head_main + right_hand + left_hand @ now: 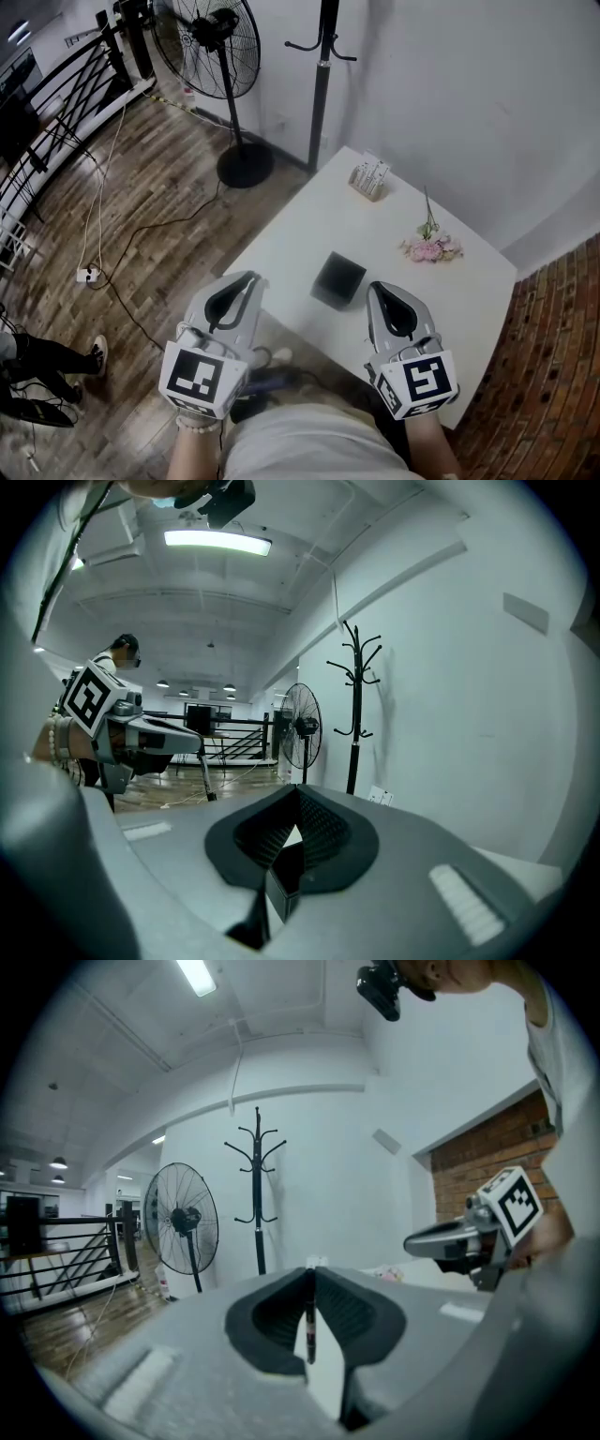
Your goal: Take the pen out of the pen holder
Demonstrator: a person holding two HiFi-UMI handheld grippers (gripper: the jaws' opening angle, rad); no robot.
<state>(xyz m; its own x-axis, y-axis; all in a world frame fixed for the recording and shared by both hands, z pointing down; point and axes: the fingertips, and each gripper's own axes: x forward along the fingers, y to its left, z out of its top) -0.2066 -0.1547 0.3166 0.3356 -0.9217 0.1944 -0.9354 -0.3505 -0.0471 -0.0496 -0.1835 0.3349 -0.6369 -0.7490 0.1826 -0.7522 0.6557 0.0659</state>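
A black square pen holder (337, 279) stands on the white table (309, 225) near its front edge, between my two grippers. My left gripper (255, 277) hovers at the table's left edge, just left of the holder. In the left gripper view its jaws (311, 1271) are shut on a thin dark pen (309, 1324) that stands upright between the pads. My right gripper (376, 285) is just right of the holder, and its tips (298, 790) meet with nothing between them. Through the gap below them shows the holder (281, 878).
A small white card stand (368, 178) and a sprig of pink flowers (429, 247) lie at the table's far side. Beyond the table are a coat stand (322, 84) and a floor fan (220, 56). Cables cross the wooden floor (112, 234); a brick wall (553, 375) is at right.
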